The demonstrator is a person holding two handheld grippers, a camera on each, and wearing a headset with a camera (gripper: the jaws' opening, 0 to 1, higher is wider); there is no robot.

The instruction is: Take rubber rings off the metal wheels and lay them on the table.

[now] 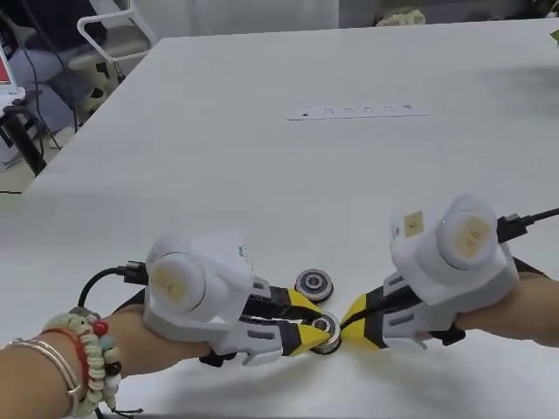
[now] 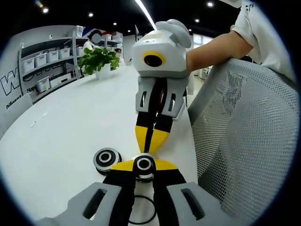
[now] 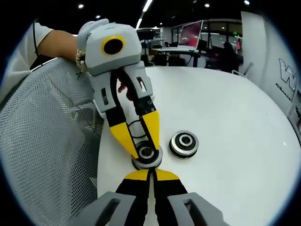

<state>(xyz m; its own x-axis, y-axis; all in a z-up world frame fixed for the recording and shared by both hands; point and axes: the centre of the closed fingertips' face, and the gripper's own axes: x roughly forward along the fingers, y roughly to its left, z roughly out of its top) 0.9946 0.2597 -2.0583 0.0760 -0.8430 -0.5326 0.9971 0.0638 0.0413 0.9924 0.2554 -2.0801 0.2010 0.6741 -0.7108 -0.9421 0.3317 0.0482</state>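
Near the front edge of the white table, a metal wheel sits between the two grippers. My left gripper is shut on this wheel, one yellow jaw on each side. My right gripper is shut, its tips touching the wheel's rim. I cannot tell whether they pinch a ring. A second wheel with a black rim lies flat just beyond it. One loose black rubber ring lies on the table under my left jaws.
A white power strip lies further back in the middle of the table. Chairs stand beyond the far left corner. A grey mesh chair back is close behind the near edge. A potted plant stands at the far end.
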